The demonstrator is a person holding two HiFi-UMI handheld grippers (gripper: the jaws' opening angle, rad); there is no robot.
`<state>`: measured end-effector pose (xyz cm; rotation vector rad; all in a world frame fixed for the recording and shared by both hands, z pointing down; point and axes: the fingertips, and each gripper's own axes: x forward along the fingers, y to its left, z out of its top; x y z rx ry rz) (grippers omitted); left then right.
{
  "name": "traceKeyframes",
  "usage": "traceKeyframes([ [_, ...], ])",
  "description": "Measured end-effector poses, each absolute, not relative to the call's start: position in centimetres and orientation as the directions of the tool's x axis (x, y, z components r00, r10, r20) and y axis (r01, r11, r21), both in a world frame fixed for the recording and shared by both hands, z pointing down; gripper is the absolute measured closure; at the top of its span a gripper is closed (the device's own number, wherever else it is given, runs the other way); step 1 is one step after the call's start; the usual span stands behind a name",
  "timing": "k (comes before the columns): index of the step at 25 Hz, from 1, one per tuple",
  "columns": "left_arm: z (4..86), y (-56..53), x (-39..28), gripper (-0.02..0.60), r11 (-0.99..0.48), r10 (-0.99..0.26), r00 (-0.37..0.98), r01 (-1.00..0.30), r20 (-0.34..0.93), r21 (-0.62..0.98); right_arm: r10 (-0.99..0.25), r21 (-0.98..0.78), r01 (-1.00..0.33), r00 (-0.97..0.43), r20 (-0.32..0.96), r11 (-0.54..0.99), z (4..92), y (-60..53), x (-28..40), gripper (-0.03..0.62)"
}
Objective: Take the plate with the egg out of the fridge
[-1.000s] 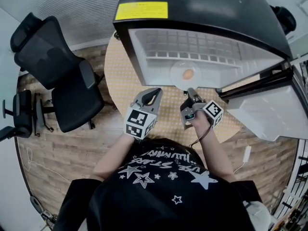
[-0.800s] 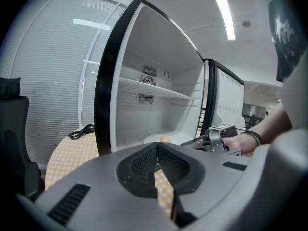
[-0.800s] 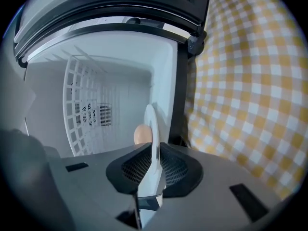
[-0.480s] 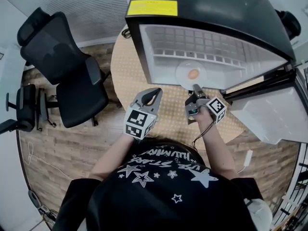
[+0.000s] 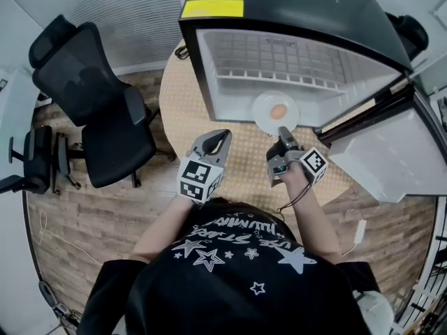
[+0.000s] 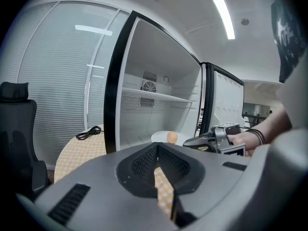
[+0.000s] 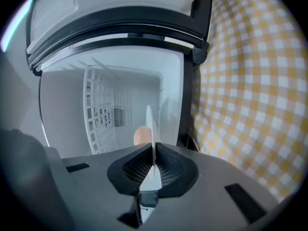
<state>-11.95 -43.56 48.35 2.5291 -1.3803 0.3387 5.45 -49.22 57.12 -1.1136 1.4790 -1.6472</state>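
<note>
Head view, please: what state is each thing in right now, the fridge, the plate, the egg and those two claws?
Black mini fridge: door wide open.
White round plate: rim pinched, partly past the fridge's front edge.
Brown egg: whole, lying on the plate.
Right claw: closing tight on the plate's rim.
Left claw: shut, nothing in it.

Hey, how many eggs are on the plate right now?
1. The egg lies on the white plate at the front edge of the open fridge. No others appear hidden.
</note>
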Motion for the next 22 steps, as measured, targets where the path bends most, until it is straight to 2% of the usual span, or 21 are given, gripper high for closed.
traceKeyframes([
  [13,47.5,-38.3,-7.8,0.575,-0.522,-0.796,0.531,-0.845,0.290,0.112,-0.885,-0.994,-0.062,-0.452,0.113,-0.095,55.2,-40.6,9.0,0.559],
  [22,47.3,-32.9,-5.1,0.575,-0.464,-0.829,0.481,-0.876,0.286,0.128,-0.864,-0.991,-0.093,-0.486,0.133,-0.100,53.8,-34.3,13.2,0.559],
])
